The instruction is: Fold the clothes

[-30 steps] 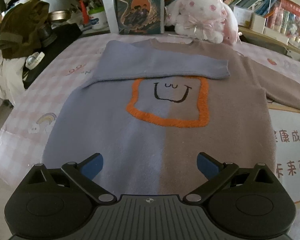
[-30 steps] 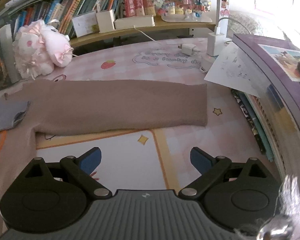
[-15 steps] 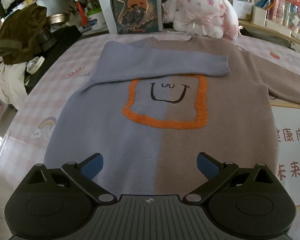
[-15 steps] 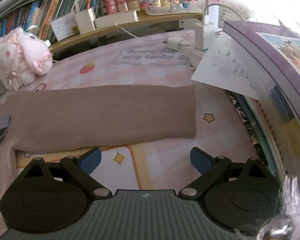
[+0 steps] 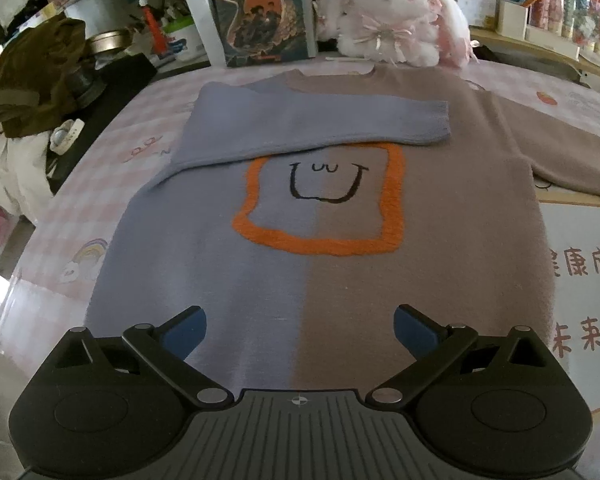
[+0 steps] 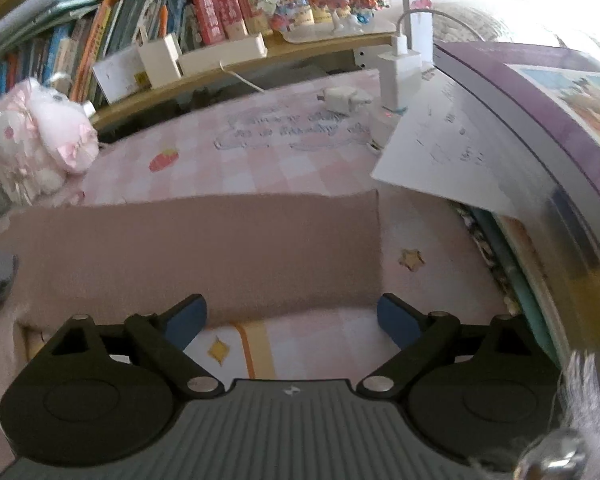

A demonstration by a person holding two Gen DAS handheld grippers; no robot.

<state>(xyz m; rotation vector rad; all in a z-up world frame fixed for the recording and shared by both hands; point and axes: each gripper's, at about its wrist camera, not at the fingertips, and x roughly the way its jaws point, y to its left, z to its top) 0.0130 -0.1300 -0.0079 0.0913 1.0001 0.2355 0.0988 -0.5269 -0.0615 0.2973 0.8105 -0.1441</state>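
**right gripper over the brown sleeve**

the right gripper (image 6: 292, 318) hangs with its blue-tipped jaws spread wide, nothing between them. just ahead, the brown sleeve (image 6: 204, 248) lies flat across the pink checked cloth (image 6: 260, 160), its cuff ahead-right. a white sheet of paper (image 6: 440, 152) lies farther ahead-right; a pink plush toy (image 6: 36, 140) sits far ahead-left.

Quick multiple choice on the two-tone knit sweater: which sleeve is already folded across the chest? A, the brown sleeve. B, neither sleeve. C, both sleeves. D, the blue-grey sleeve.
D: the blue-grey sleeve lies across the chest of the two-tone knit sweater above the orange square, while the brown sleeve stretches out flat on the pink checked cloth.
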